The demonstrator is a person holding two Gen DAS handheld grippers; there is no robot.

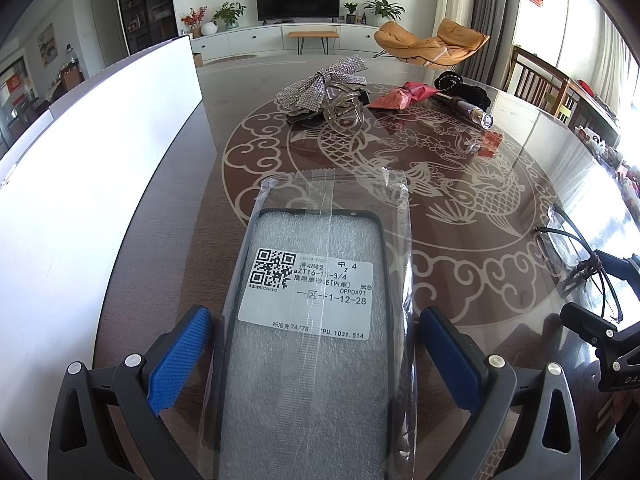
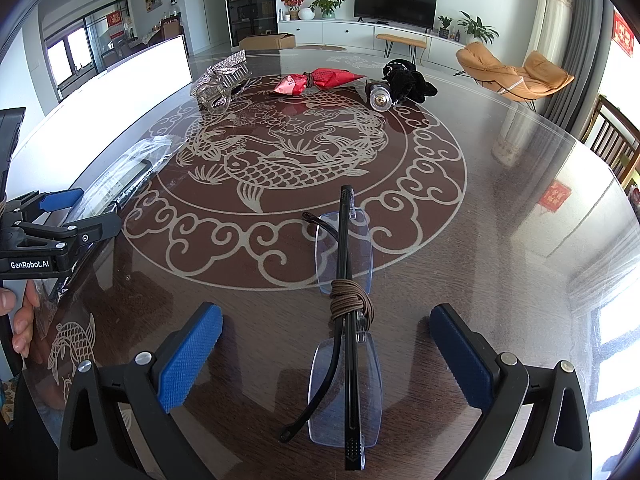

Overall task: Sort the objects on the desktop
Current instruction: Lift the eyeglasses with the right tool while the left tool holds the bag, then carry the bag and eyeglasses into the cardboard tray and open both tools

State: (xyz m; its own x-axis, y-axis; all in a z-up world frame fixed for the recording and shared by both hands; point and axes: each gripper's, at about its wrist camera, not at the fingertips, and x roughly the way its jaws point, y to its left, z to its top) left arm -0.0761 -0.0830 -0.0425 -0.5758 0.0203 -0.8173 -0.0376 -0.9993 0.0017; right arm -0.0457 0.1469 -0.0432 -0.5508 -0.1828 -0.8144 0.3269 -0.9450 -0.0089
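Clear plastic sleeve holding a black-rimmed phone case with white foam insert, lower centre of left wrist view, flat on the glass table. Label reads "OPPOA91", "1-12-28", "TPU. 1031.514". Long axis runs bottom to top of frame. Left gripper spread, blue pads either side. Right gripper spread around folded glasses, marked "GenRobot.AI".

Both wrist views sit low over the glass table, facing 12 o'clock toward the television; they share the fish medallion and far clutter.
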